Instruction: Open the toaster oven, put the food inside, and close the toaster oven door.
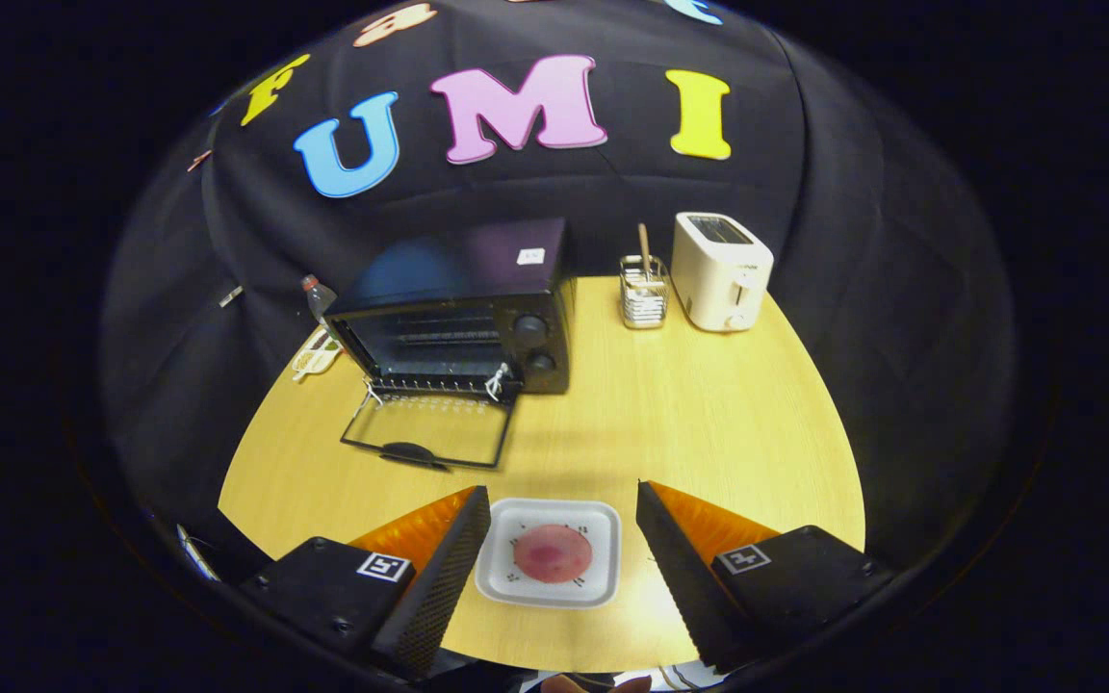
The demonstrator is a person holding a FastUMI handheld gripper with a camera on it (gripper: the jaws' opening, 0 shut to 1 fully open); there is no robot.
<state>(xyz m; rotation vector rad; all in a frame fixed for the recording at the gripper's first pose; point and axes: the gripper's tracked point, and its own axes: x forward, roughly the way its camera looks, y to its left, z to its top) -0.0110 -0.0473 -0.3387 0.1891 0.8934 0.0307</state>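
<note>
A black toaster oven [463, 318] stands at the back left of the round wooden table [709, 423]. Its glass door [427, 430] is folded down flat onto the table, and the rack inside shows. A round pink piece of food [553, 553] lies on a white square plate [603, 525] near the front of the table. My gripper [562, 515] is open, with the plate lying between its two fingers and touching neither.
A white pop-up toaster [720, 270] and a wire holder [644, 294] with a wooden stick stand at the back right. A bottle [317, 296] with a red cap and a small white object [314, 358] sit left of the oven.
</note>
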